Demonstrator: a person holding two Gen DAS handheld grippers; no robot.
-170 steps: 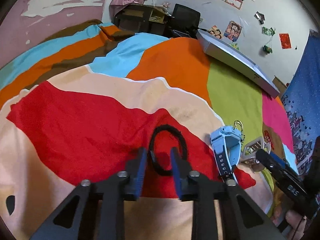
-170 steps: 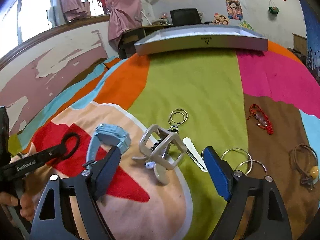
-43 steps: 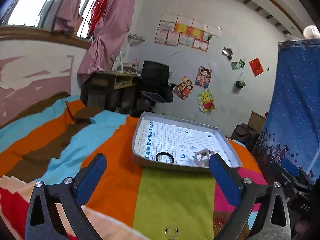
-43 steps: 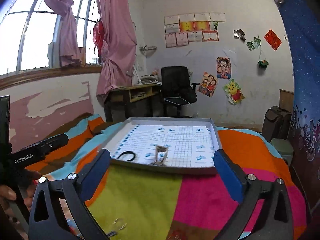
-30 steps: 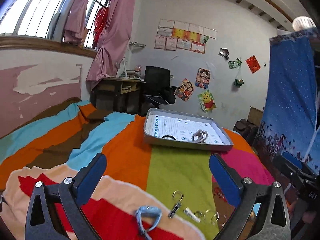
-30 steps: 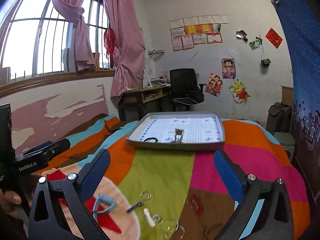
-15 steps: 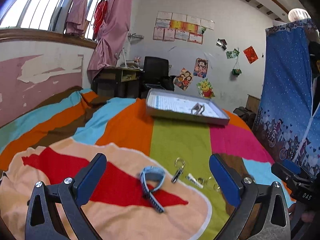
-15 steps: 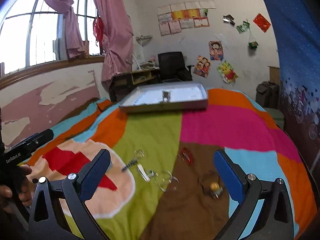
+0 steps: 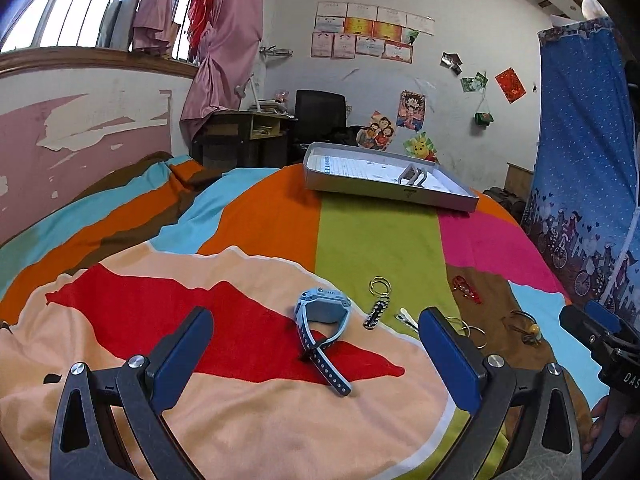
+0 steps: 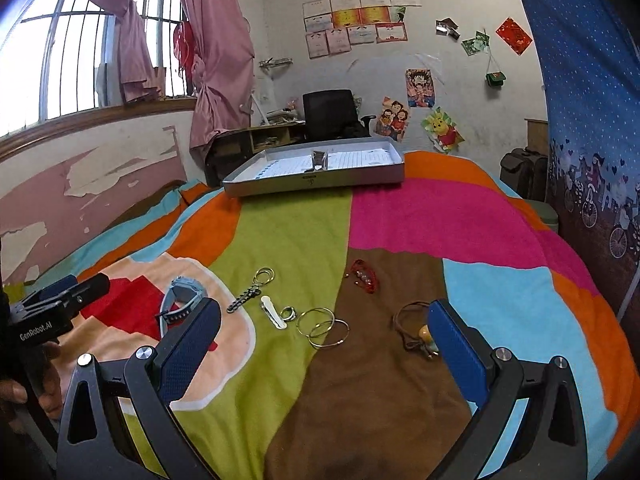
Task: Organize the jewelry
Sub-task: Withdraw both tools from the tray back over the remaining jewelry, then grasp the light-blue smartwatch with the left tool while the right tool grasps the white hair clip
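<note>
A blue watch (image 9: 323, 320) lies on the red patch of the bedspread, just ahead of my open, empty left gripper (image 9: 316, 354). My right gripper (image 10: 324, 344) is open and empty, above two thin bangles (image 10: 323, 332). Nearby lie a black keychain with rings (image 10: 250, 290), a white clip (image 10: 272, 311), a red beaded bracelet (image 10: 365, 275) and a brown cord with a bead (image 10: 416, 328). The grey tray (image 10: 312, 182) at the far end of the bed holds a beige watch (image 9: 412, 175).
The colourful bedspread (image 10: 400, 220) covers the whole bed. A desk and black chair (image 10: 328, 114) stand behind the tray. A blue curtain (image 10: 592, 120) hangs on the right. The left gripper also shows in the right wrist view (image 10: 56, 300).
Both grippers have pulled back from the tray and lowered toward the near end of the bed. The blue watch and loose jewelry now lie close in front of them.
</note>
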